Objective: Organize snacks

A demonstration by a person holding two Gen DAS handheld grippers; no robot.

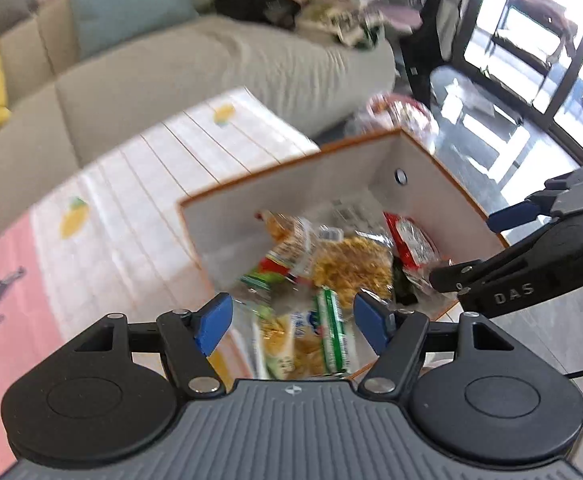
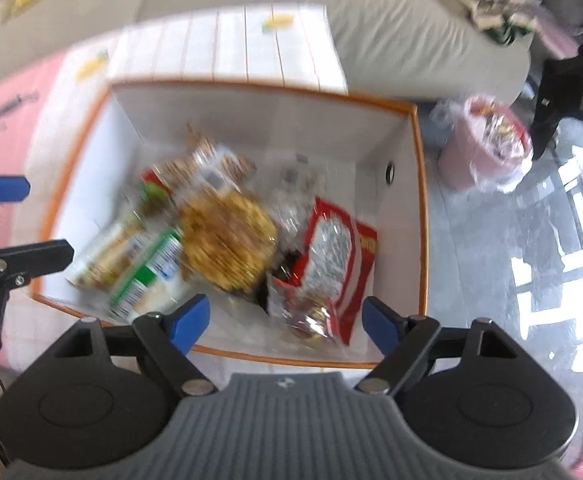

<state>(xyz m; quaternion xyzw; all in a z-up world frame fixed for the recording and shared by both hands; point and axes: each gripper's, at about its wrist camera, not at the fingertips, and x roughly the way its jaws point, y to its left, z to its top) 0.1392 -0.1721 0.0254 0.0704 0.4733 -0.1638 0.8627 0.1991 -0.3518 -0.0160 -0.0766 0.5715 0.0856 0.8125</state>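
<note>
Snacks (image 2: 227, 236) inside white box (image 2: 419, 216), pink bin (image 2: 487, 148) beside.

I can read just one word. White letters say "DAS" on the black side of my right gripper (image 1: 503, 236), seen from my left camera. My left gripper (image 1: 293, 326) has a tiny round mark on its gray top, and my right one has the same mark in its own camera, but those marks are not letters. The snack bags (image 2: 227, 236) in the white box (image 2: 421, 216) have printing and small labels on them. The printing is too blurry, so I cannot read any names or numbers there.
</note>
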